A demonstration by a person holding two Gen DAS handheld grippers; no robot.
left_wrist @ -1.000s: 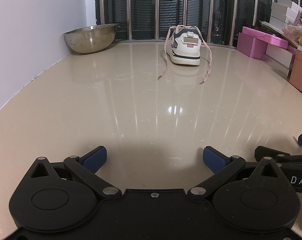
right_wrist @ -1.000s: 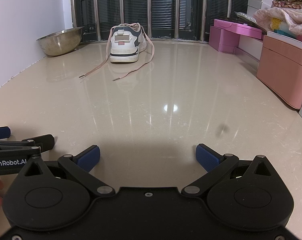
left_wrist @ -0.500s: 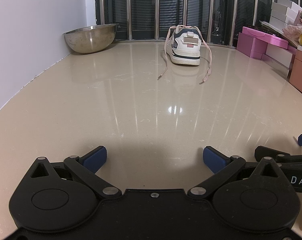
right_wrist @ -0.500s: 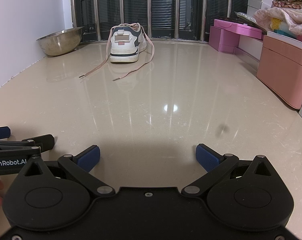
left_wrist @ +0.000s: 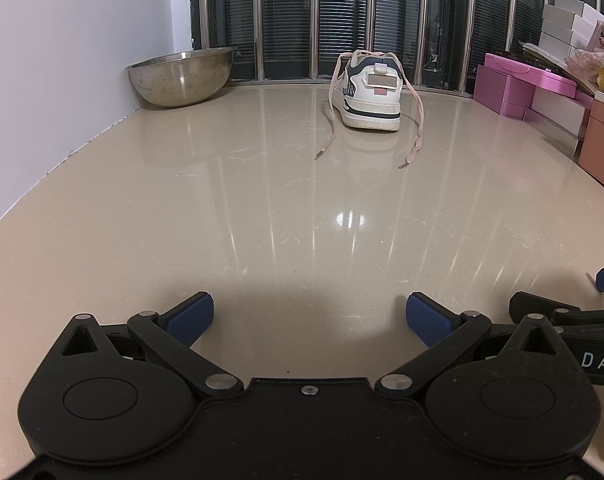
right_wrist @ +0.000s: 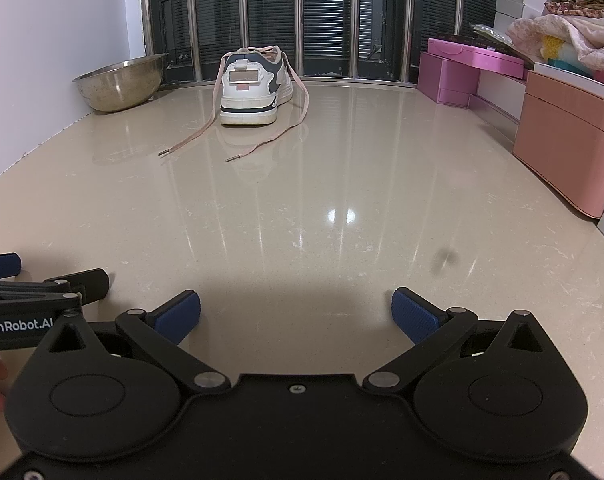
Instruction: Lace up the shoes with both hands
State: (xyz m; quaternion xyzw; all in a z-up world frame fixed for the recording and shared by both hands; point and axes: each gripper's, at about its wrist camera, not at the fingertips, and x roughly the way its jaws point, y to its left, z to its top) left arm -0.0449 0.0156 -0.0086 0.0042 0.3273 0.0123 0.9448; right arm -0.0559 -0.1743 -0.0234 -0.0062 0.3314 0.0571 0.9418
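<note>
So the sneaker point(left_wrist: 372, 94) is way out at the far end of the beige floor point(left_wrist: 261, 208), heel facing me, white with navy panels and a small pink tab on the back. It's sitting just in front of the dark barred window point(right_wrist: 330, 16). Both pink lace ends are loose: the left lace point(left_wrist: 329, 120) trails off the shoe's left side and the right lace point(left_wrist: 416, 128) off the right, each running toward me and ending flat on the floor with its metal tip showing. They lie apart from each other and aren't tied.

Off to the left of the shoe there's a steel bowl point(left_wrist: 179, 76) tucked against the white wall. On the right side I've got pink storage boxes point(right_wrist: 468, 70), a bigger salmon-coloured box point(right_wrist: 566, 136) closer in, and folded fabric point(right_wrist: 558, 28) piled on top.

My left gripper point(left_wrist: 310, 316) is down near the floor, blue pads spread wide, nothing between them. Right gripper point(right_wrist: 295, 312) is the same: wide apart and empty. They're side by side, and both are well short of the shoe and the laces.
</note>
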